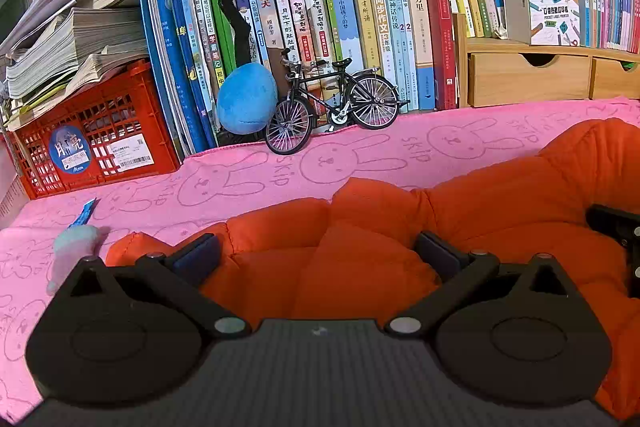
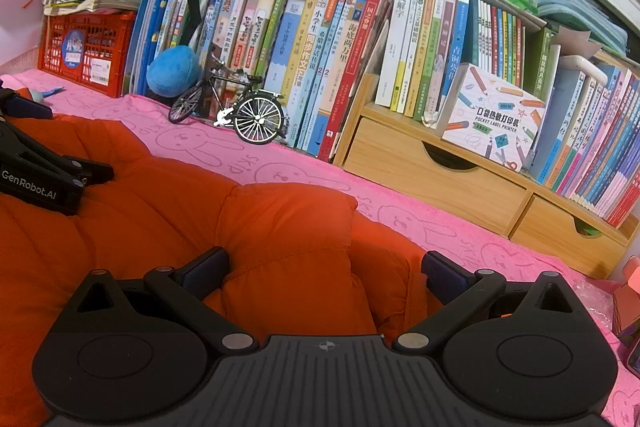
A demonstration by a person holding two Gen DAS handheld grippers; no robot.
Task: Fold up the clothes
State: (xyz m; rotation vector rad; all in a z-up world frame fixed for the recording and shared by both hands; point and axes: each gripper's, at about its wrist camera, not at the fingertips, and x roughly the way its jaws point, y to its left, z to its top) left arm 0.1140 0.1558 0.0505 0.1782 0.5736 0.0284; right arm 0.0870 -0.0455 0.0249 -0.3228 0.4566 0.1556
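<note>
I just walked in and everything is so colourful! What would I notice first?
Probably the puffy orange jacket spread on the pink bunny cloth, with both open grippers, left gripper and right gripper, over it. Behind it a toy bicycle stands against crowded books.

Surface: covered by a pink towel (image 1: pixel 400 147) printed with rabbit outlines and "SKIP". Lying on it:
- orange padded garment (image 1: pixel 500 203), near edge, bunched;
- model bicycle (image 1: pixel 336 103), far edge, upright against the books;
- red plastic crate (image 1: pixel 92 139), far left corner, papers stacked on top;
- wooden drawer unit (image 2: pixel 440 183), far right;
- blue plush ball (image 1: pixel 246 99), beside the bicycle.
</note>
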